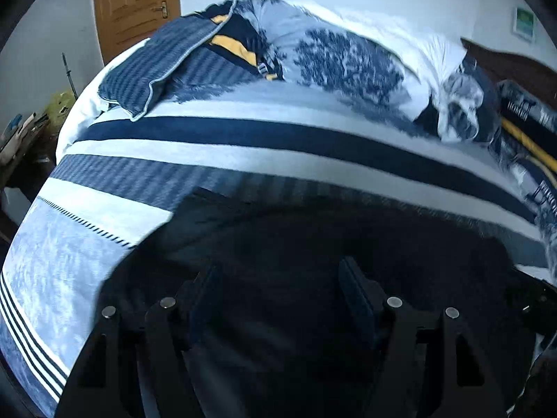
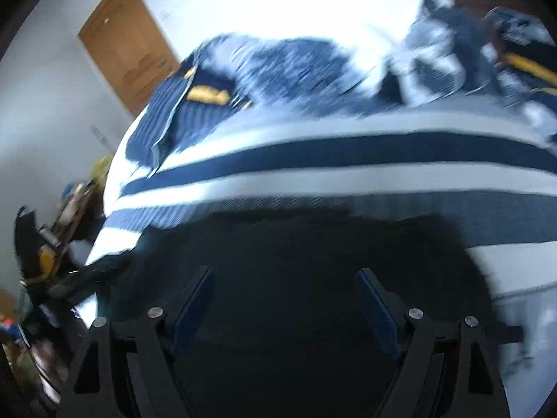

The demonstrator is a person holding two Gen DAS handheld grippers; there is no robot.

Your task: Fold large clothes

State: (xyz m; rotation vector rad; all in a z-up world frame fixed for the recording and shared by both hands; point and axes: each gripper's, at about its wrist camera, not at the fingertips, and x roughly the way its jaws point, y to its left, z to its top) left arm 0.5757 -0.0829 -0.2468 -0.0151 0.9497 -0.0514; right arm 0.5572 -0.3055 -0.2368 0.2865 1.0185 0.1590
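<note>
Dark clothing [image 1: 278, 244], a large black or very dark navy garment, lies flat on the bed [image 1: 243, 160], directly under and just ahead of both tools. Its cloth is too dark to show folds or seams clearly.

The left tool [image 1: 278, 278] stands wide open above the garment. Its two blue pads are well apart and nothing is pinched between them; only the dark cloth shows below the gap. The right tool [image 2: 283, 289] is also wide open, with its pads [image 2: 377, 310] apart and nothing gripped between them. The garment [image 2: 296, 244] fills the space under it in the same way.

Beyond the tools, the striped bed cover [image 1: 209, 132] runs across in white, pale blue and dark navy bands. Further ahead and to the left of the left tool lies a blue striped pillow [image 1: 156, 73], and beside it a heap of blue and white bedding [image 1: 330, 55] with a yellow patch. A brown wooden door [image 1: 135, 3] stands in the wall behind the bed. The right wrist view is blurred, so small things at its left edge cannot be told.
</note>
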